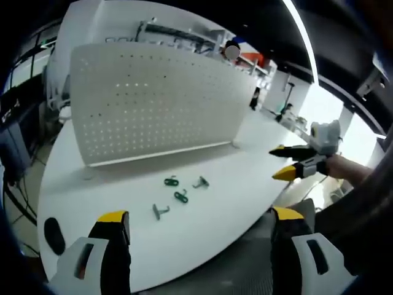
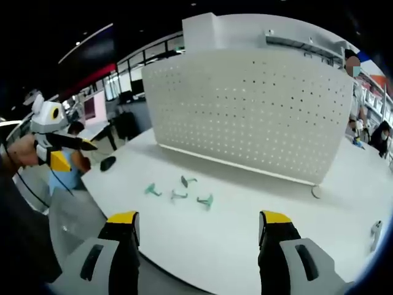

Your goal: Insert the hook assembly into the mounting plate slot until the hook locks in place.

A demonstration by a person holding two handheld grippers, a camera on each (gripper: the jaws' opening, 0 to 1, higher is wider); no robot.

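Lying loose on white table [image 1: 245, 160], four small green hooks [image 1: 171, 181] [image 2: 205, 200], stems pointing different ways. Standing upright just beyond, white pegboard [image 1: 153, 104] [image 2: 245, 110], long axis left to right. Bare tabletop all round; near edge close to both grippers. Left gripper [image 1: 199, 221] wide open, holding nothing; right gripper [image 2: 199, 222] likewise, hooks well ahead.

4 small green hooks [image 1: 182, 196] lying loose on white table, clustered just before upright white perforated mounting plate [image 1: 153, 101]; same cluster [image 2: 179, 192] near plate's [image 2: 245, 110] base, none inserted.
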